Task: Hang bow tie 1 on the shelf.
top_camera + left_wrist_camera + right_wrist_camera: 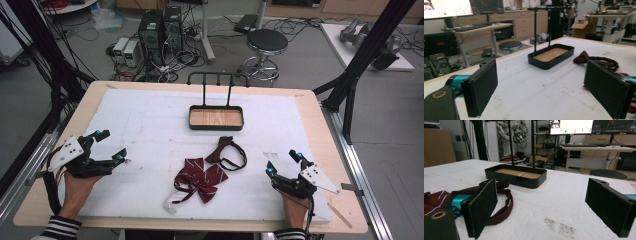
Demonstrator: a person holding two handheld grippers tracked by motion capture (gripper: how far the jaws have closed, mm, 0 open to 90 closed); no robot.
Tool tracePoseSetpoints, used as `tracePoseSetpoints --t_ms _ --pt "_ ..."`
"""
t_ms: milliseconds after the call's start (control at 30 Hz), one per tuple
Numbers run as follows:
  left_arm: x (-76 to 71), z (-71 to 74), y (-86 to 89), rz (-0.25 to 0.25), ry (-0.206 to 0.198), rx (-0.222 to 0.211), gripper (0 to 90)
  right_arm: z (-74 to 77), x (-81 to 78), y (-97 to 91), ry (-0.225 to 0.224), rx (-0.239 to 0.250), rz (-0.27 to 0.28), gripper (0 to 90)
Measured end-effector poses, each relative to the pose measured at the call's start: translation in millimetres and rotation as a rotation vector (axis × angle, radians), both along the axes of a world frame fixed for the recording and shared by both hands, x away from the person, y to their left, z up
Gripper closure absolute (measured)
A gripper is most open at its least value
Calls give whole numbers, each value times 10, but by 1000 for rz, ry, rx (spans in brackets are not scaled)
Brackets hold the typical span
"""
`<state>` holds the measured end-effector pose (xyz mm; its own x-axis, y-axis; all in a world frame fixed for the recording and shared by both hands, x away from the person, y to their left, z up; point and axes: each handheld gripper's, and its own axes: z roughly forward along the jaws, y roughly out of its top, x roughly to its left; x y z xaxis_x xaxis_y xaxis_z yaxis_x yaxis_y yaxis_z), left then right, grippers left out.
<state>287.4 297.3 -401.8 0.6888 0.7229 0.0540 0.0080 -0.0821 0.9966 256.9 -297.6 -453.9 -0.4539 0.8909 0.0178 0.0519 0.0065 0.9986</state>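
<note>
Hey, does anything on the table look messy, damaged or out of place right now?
Mostly tidy. The striped bow tie lies rumpled with its white strap looped loose at one side, and the plain bow tie sits crooked with its band curled. A dark smudge marks the white mat. The tray sits square and holds nothing.

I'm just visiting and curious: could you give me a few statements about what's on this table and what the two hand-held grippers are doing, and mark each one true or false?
1. The left gripper is open and holds nothing. True.
2. The striped bow tie lies inside the black tray. False: it lies on the white table cover, nearer the person than the tray.
3. The tray has a wooden bottom and nothing lies in it. True.
4. The right gripper is clamped on the plain dark bow tie. False: its jaws stand open, apart from that tie.
5. The two bow ties lie between the grippers. True.
</note>
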Motion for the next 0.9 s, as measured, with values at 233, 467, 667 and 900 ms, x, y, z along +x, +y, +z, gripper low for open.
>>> tracePoseSetpoints --t_ms 233,467,667,900 --pt "32 117 -176 -92 20 39 123 0 -4 6 7 4 2 99" --pt "88 185 -399 -178 53 85 123 0 0 2 2 1 0 99" --pt "115 236 -591 -244 65 136 123 0 0 1 3 3 1 100" --pt "159 275 -805 -321 91 188 123 0 -2 -1 8 5 2 99"
